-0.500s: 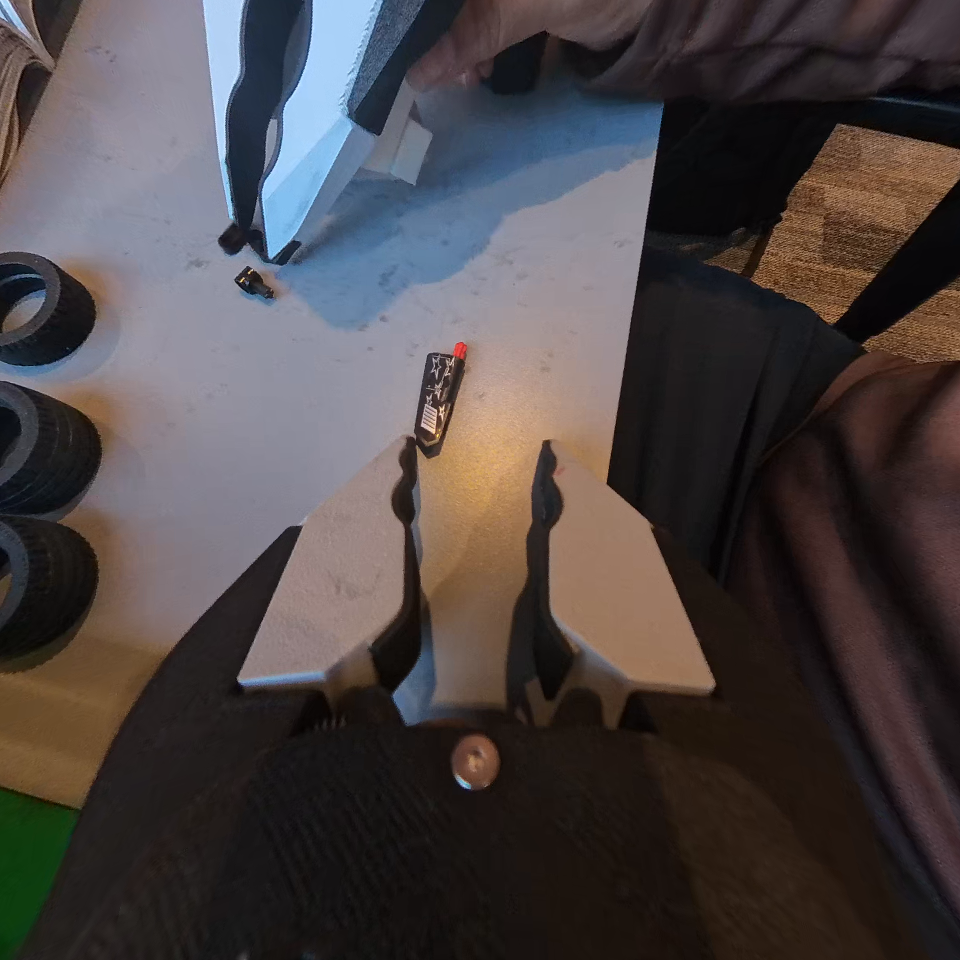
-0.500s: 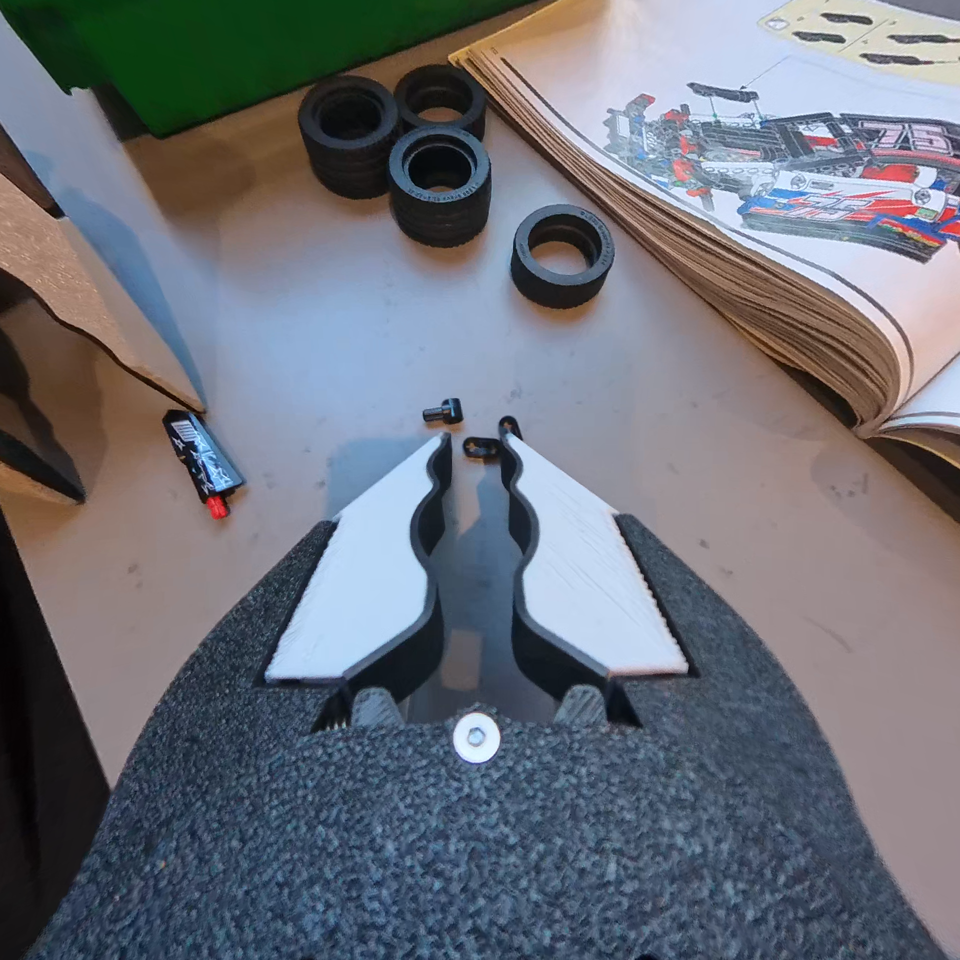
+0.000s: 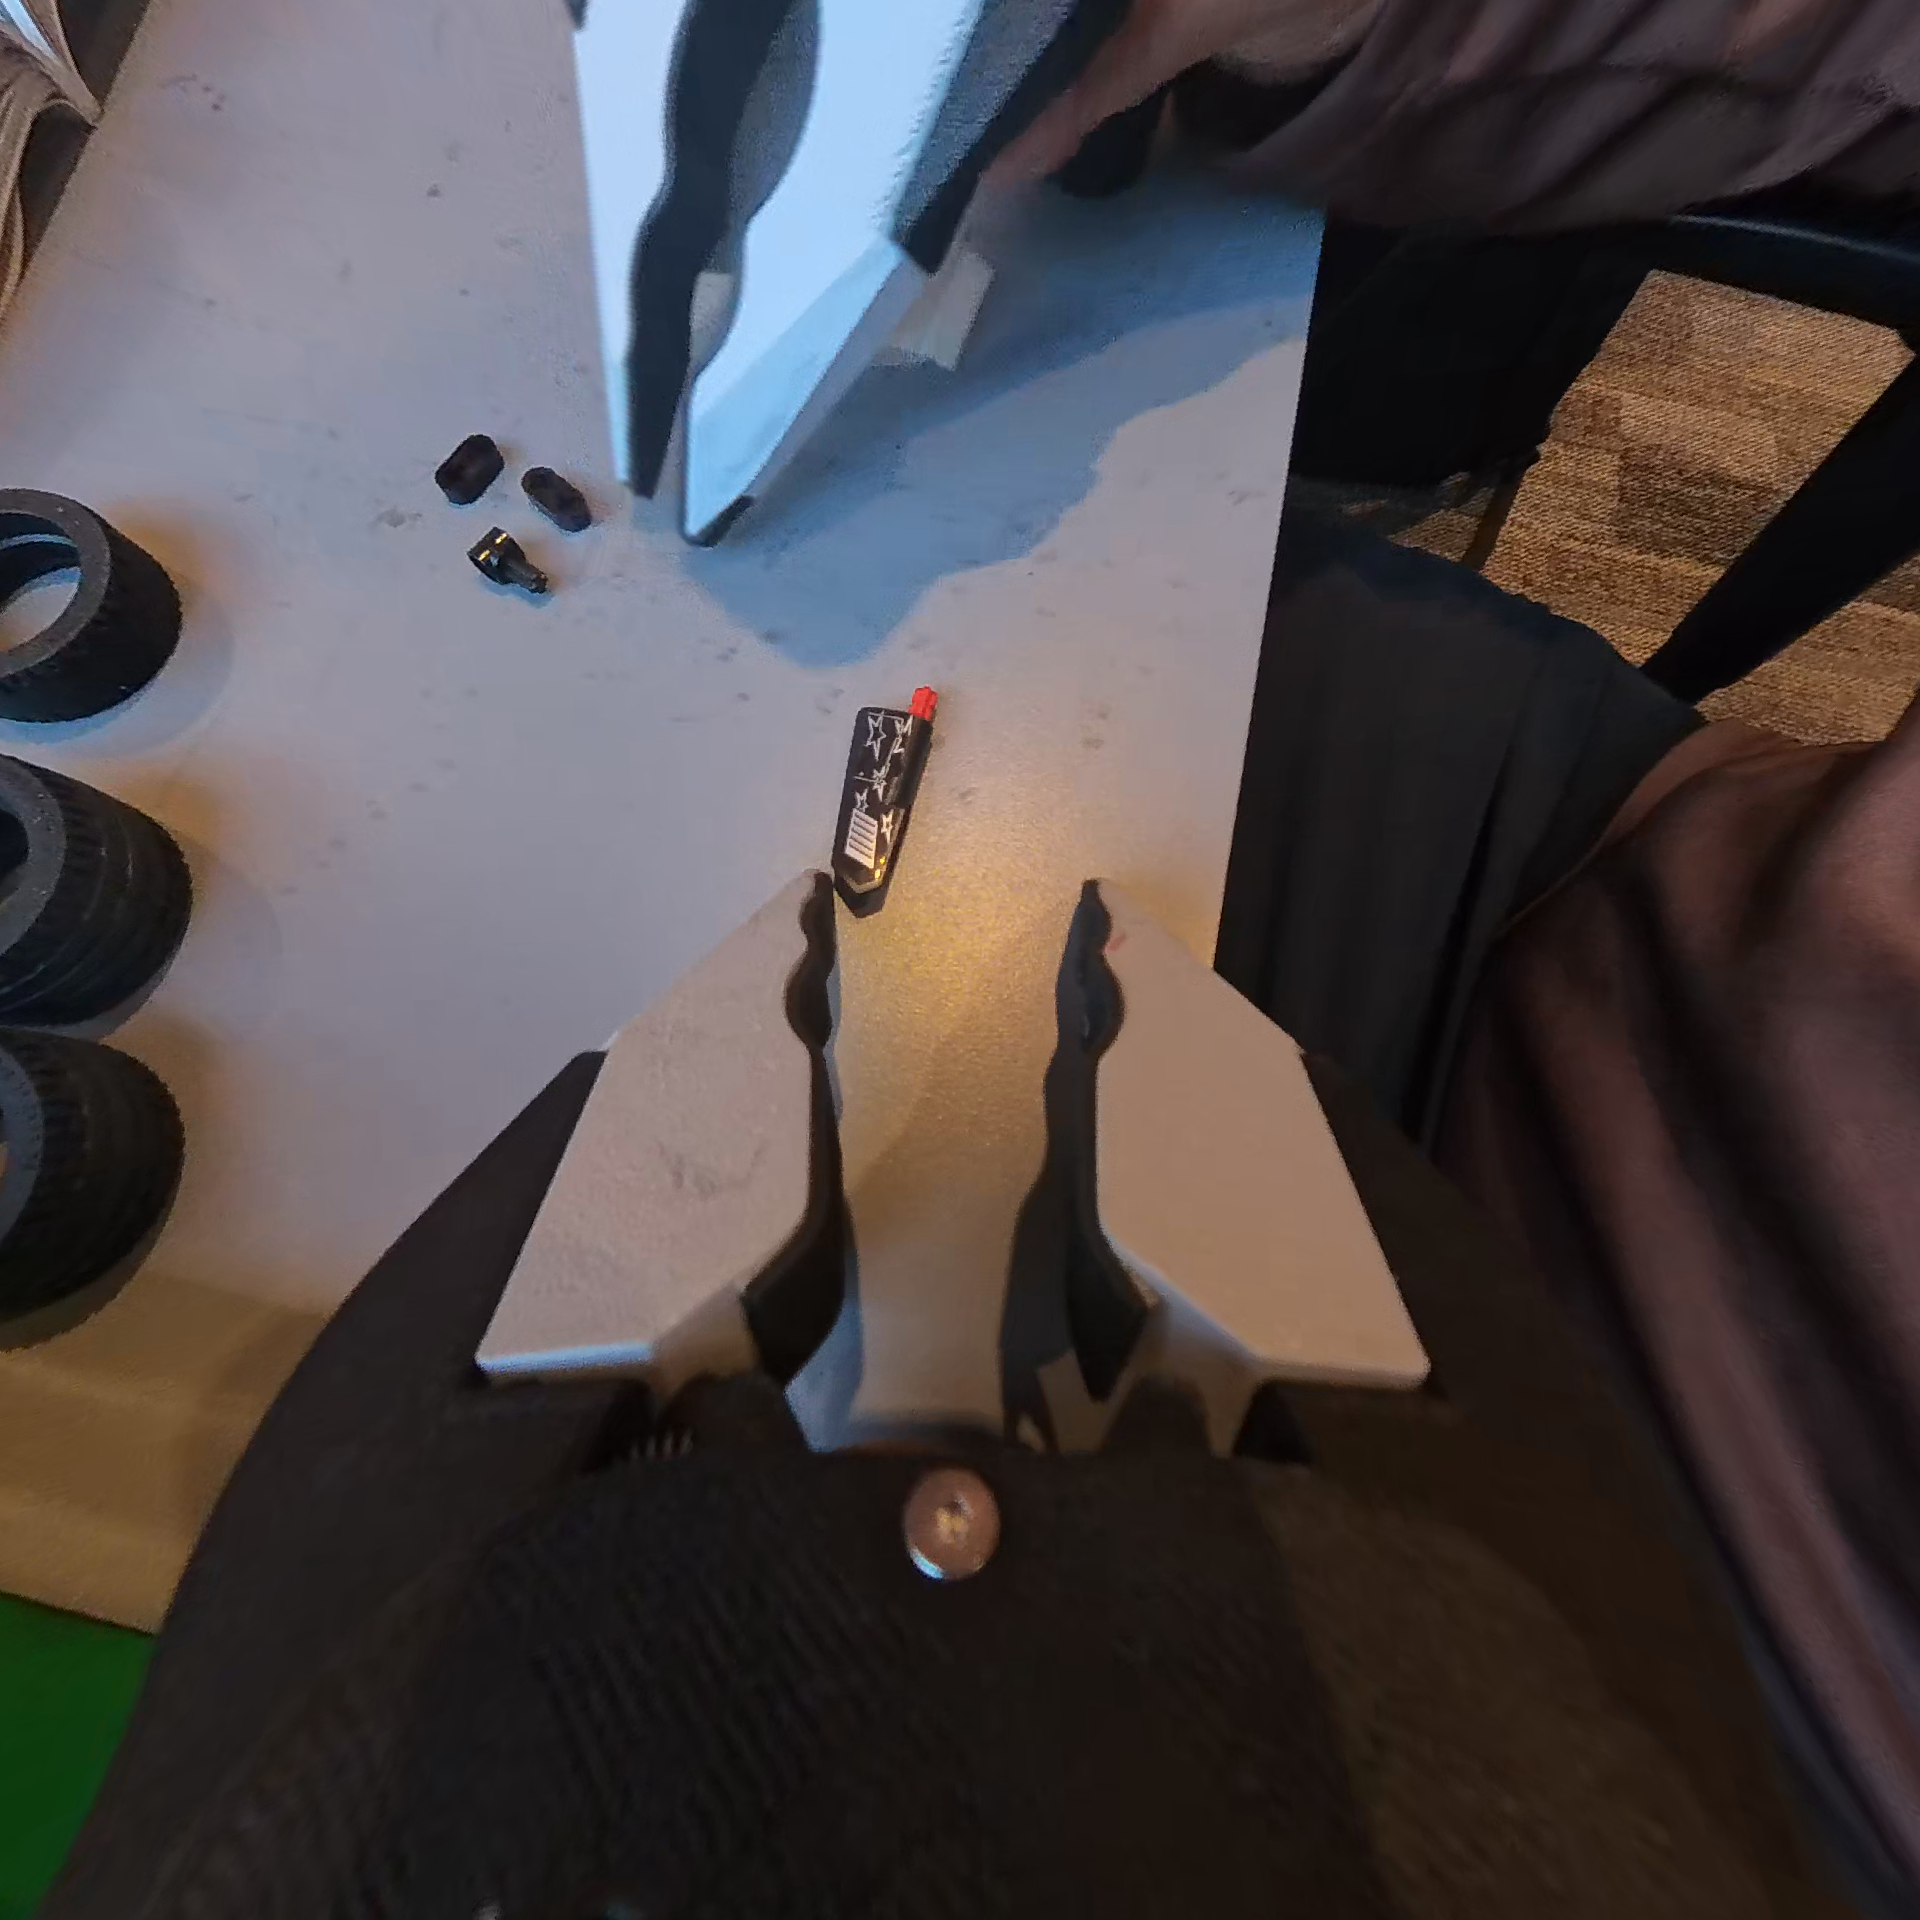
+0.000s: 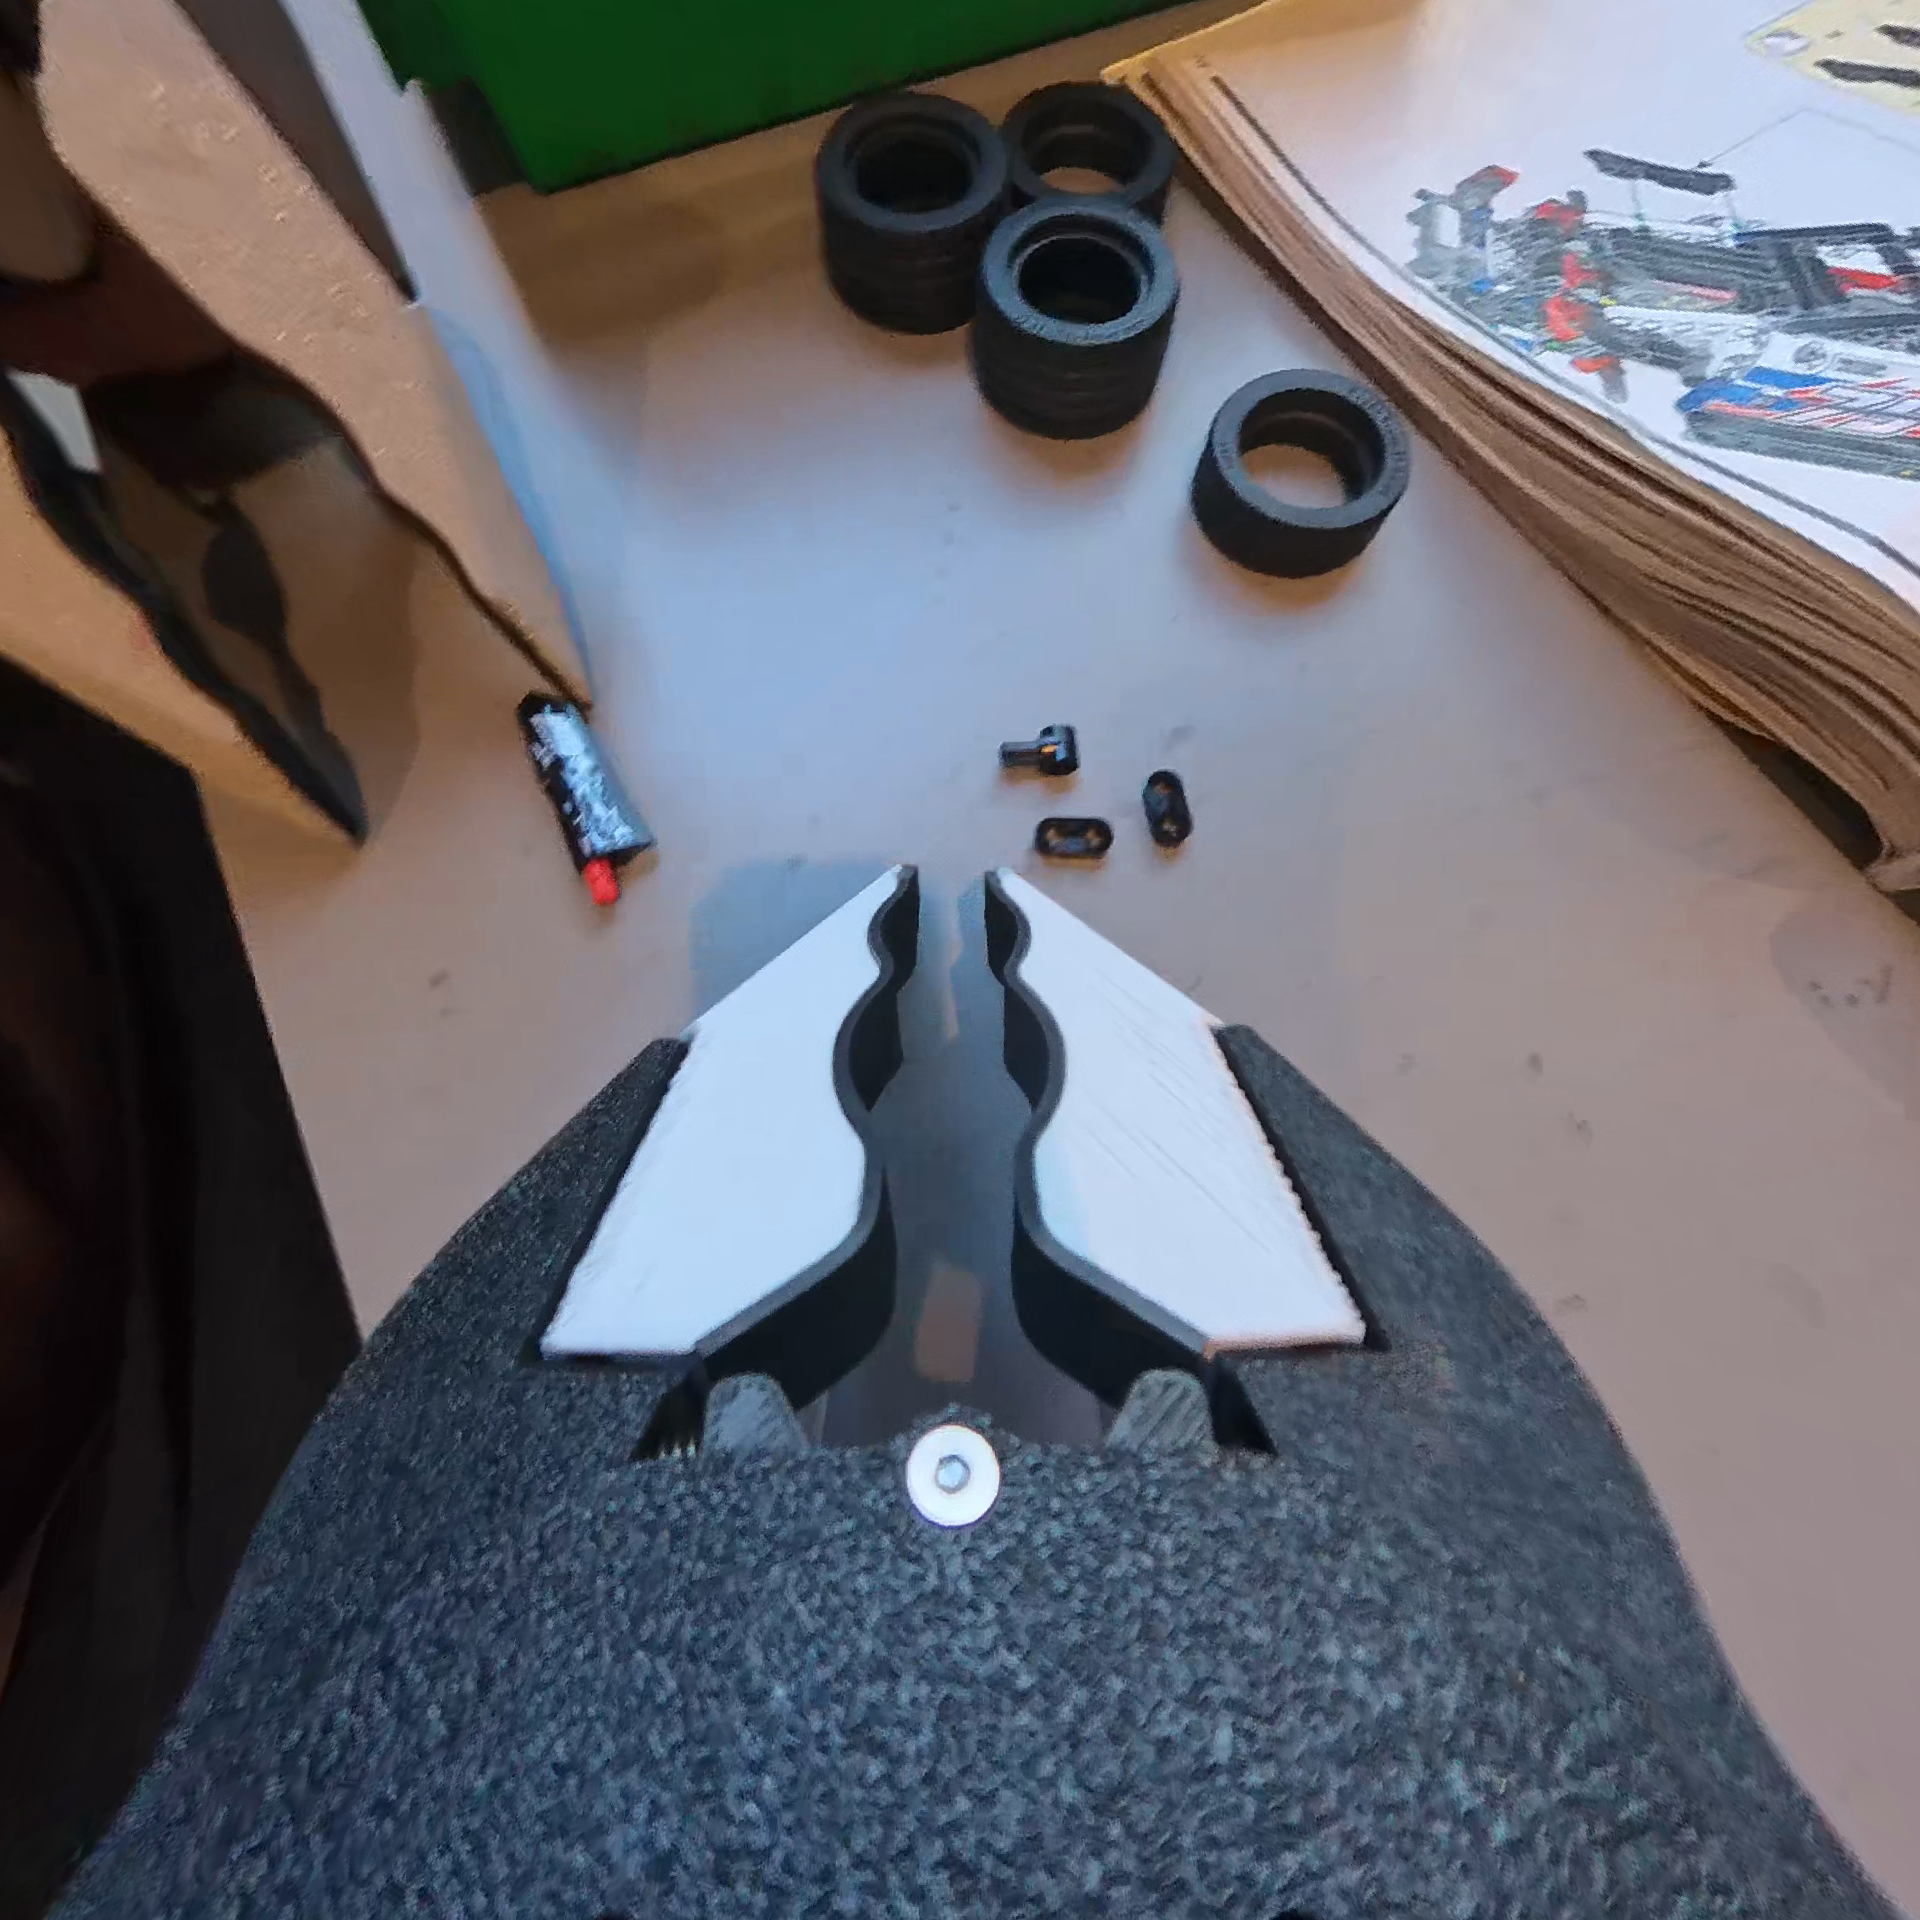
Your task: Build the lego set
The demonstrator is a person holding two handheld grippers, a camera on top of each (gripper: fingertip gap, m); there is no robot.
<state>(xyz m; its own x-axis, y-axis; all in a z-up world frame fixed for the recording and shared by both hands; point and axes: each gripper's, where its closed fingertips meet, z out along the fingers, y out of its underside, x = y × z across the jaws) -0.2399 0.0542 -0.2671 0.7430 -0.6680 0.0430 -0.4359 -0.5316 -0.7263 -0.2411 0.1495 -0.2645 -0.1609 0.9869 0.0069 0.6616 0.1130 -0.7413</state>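
The right gripper [image 4: 951, 883] is hovering just above the desk [image 4: 1351, 1143] with its fingers narrowly parted and holding nothing; half a second ago its tips were right at two small black link pieces, and it has since pulled back toward the near side, leaving them uncovered. Those two links [image 4: 1074, 837] [image 4: 1166, 806] are now lying just beyond its tips, slightly to the right, beside a small black pin connector [image 4: 1039, 750] that has not moved. The left gripper [image 3: 951, 894] is staying spread wide and empty over the desk near its right edge, with the black star-printed piece with a red tip [image 3: 881, 805] lying just ahead of its left finger, as before. Four black tires [image 4: 1075, 312] are sitting farther off, and the open instruction booklet [image 4: 1558, 364] is lying to the far right.
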